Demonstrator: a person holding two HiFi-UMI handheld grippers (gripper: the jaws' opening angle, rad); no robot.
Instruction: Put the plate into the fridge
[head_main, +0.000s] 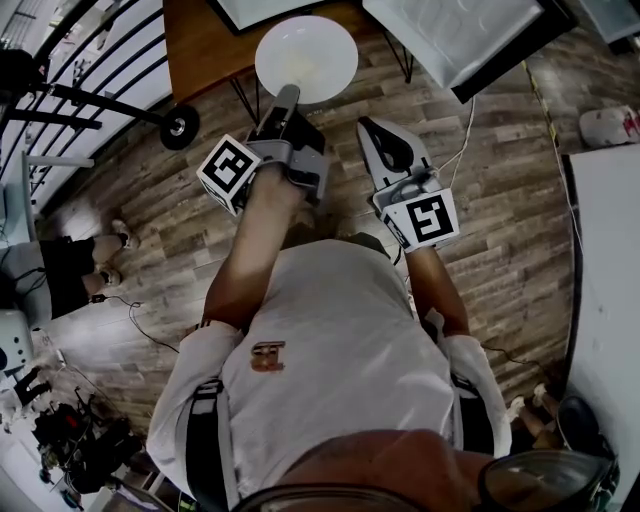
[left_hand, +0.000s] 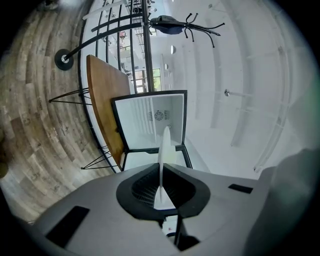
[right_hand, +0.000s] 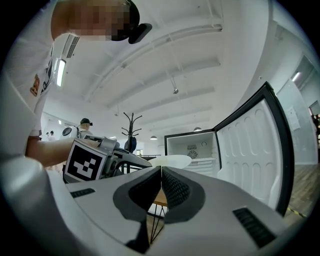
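White plate (head_main: 306, 58) is clamped edgewise in left tongs (head_main: 284, 98), short of the open fridge (left_hand: 150, 120) at 12 o'clock; right tongs (right_hand: 161, 172) closed, empty.

Under me runs a grey-brown wood plank floor (head_main: 500, 220). A brown wooden surface (head_main: 200, 45) stands ahead, a black coat stand (right_hand: 131, 122) beyond it, beneath a white ceiling (right_hand: 190, 55).

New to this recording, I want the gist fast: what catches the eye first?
A white plate, clamped by its rim in the left gripper, is held out ahead of the person. Beyond it stands the fridge, its door swung wide open. The right gripper is alongside, fingers together and empty.
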